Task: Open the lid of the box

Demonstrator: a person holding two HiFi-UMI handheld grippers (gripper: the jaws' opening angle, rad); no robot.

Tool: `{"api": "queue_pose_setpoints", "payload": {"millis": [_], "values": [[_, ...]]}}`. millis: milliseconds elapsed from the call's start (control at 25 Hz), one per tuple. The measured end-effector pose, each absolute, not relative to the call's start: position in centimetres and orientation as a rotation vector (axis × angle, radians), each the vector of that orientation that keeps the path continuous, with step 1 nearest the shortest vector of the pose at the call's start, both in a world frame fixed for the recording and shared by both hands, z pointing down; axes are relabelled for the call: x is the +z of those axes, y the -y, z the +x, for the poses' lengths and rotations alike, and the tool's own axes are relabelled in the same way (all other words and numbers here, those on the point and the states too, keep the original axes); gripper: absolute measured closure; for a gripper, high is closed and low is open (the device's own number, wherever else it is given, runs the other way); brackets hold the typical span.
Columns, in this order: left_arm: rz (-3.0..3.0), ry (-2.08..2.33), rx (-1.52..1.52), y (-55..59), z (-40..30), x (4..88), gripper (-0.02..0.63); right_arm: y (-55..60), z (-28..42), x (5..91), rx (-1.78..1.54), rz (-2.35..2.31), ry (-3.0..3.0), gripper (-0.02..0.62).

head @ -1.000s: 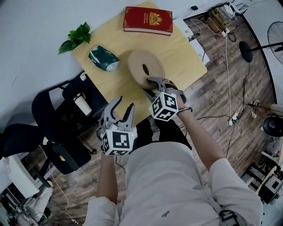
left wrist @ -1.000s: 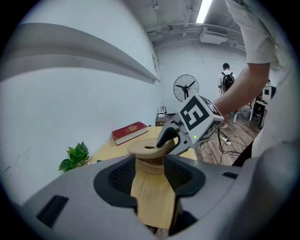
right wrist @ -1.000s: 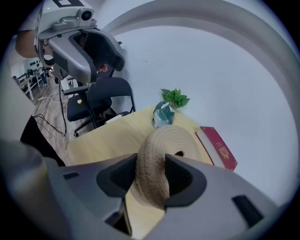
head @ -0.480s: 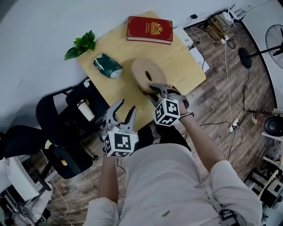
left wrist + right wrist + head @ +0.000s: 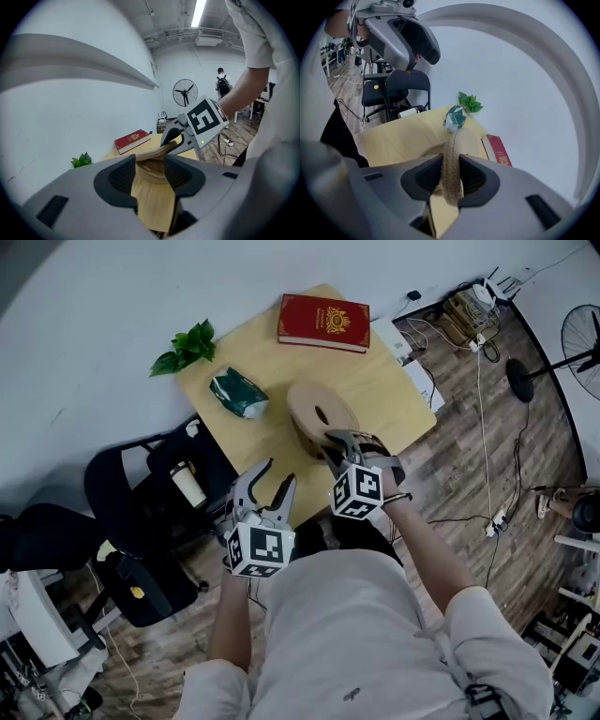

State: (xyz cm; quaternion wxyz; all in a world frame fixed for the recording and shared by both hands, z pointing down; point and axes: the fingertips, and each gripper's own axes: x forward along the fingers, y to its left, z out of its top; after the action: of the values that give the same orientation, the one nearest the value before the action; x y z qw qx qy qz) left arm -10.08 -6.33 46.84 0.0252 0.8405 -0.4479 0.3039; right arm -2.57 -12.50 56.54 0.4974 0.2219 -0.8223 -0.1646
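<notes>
The right gripper (image 5: 338,438) had just closed its jaws on the lid (image 5: 317,409), tilted half off the box (image 5: 152,174) by the near edge of the table (image 5: 380,381); left gripper (image 5: 277,475) gaped empty.

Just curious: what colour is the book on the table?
The book is red with a gold emblem; clearest in head view.

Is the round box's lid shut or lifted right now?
Partly lifted: the lid tilts up off the box, its near rim between the right hand-held gripper's jaws, which have just been closing on it.
</notes>
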Motion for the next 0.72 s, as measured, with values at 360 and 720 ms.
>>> {"api": "queue_pose_setpoints", "payload": {"millis": [360, 720], "values": [[2.62, 1.423, 0.941, 6.4, -10.3, 45.3, 0.419, 13.3, -2.5, 54.1, -0.473, 0.604, 1.99, 0.505], [2.62, 1.471, 0.96, 6.8, -11.1, 44.2, 0.419, 13.8, -2.5, 50.5, -0.514, 0.683, 2.047, 0.505]]}}
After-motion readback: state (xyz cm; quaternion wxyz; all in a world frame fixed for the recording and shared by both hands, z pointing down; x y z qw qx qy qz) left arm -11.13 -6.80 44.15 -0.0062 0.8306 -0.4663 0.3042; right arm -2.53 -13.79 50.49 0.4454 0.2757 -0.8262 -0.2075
